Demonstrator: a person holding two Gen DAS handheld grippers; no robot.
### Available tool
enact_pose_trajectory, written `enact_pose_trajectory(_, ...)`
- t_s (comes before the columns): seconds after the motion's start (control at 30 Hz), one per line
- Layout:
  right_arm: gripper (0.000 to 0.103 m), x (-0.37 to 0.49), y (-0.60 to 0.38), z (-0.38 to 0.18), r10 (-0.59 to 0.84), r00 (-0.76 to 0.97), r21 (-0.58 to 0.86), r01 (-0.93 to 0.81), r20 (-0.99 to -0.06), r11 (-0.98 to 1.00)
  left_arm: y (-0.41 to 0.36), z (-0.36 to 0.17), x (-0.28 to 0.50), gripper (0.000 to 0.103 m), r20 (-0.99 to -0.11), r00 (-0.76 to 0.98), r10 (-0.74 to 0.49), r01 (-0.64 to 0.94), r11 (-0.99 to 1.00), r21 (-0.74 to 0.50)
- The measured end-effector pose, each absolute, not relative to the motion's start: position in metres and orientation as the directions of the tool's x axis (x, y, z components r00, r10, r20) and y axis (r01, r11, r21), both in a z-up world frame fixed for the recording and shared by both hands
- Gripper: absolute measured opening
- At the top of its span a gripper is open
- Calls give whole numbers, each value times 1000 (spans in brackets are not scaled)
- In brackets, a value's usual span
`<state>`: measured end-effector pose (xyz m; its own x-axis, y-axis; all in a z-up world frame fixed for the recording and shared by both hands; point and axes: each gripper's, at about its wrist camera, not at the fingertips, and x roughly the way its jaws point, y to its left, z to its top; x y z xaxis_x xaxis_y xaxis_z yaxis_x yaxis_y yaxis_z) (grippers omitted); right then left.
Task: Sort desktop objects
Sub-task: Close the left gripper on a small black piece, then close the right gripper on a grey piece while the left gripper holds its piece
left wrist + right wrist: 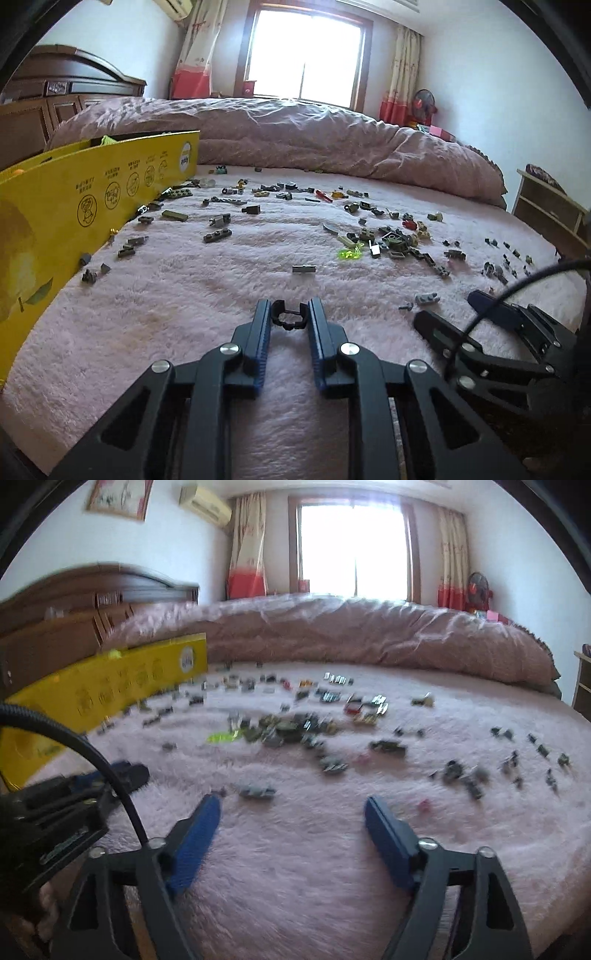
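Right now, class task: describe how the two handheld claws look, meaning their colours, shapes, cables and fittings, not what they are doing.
Both are alike. The left claw has two flat blue ribbed pads on black angular link arms with cut-out slots, joined by round silver bolts. The right claw has the same blue pads and black frame. A black cable curves over the left claw's body. No sleeve shows.

Blown-out window (308, 51) backlights; right view motion-blurred, fisheye edges.

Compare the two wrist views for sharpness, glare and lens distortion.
Left wrist view: sharp, the small bricks and the black ring piece in the left gripper crisp. Right wrist view: motion-blurred, bricks smeared, only the right gripper fairly clear. Both: window blown out white, fisheye bending the yellow box, dark corners.
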<state>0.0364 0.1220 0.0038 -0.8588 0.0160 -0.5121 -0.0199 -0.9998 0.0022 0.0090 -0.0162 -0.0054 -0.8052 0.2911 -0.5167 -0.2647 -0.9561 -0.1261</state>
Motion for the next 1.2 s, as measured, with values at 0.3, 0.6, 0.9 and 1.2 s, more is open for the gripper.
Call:
enact_pose_trajectory(0.3,56,29,113,3,70,-850,-12,-74,-522,-997,-25,-6,3,21,-518,-785,341,-269,-940,-211)
enact_pose_trajectory(0.6,21,30,104,4,34,-879,-15,-31,-475,-999,-27,-5,5,21,-512,-784,351,-274,-936,-222)
enact_pose_trajectory(0.9,20,44,103,10,4,-914,-27,7,-407,-1000,-25,-5,6,21,-513,-790,336,-267,-941,-206)
enact_pose_trajectory(1.2,20,51,104,15,-50,-912,0,55,-408,-998,-28,13,12,21,-530,-800,282,-194,-957,-218)
